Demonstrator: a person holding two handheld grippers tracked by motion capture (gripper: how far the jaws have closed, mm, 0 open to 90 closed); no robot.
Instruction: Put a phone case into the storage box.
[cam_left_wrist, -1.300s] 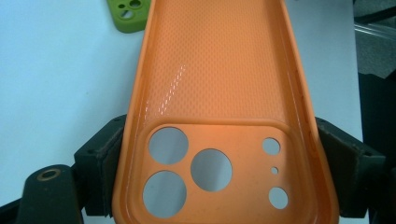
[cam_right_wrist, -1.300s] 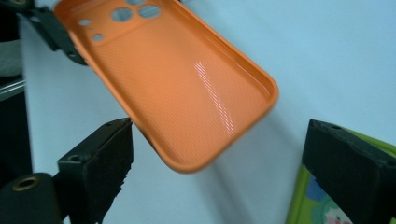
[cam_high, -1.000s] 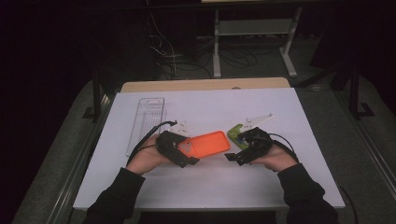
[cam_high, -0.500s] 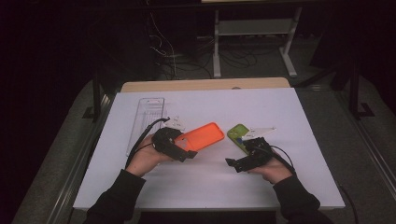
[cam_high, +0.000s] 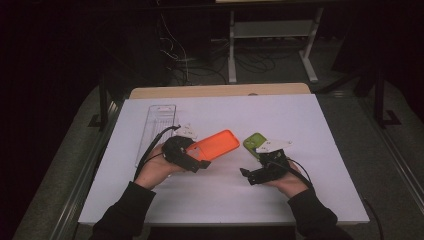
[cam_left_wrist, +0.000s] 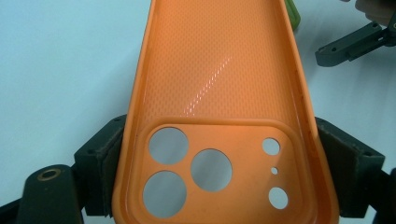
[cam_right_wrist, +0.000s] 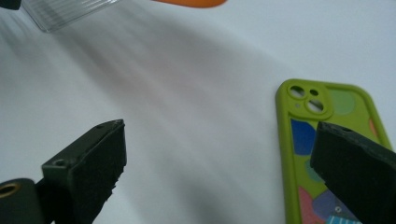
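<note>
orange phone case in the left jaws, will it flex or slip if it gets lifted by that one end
The orange phone case is an empty thin-walled shell, so probably light and a bit bendy. The left gripper clamps it across both sides at the camera-hole end, so the free end may sag slightly. Its inside looks glossy, yet the edgewise grip should resist slipping.

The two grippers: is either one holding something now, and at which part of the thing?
The left gripper holds the orange phone case by its two long sides at the camera-cutout end. The right gripper is open and holds nothing.
</note>
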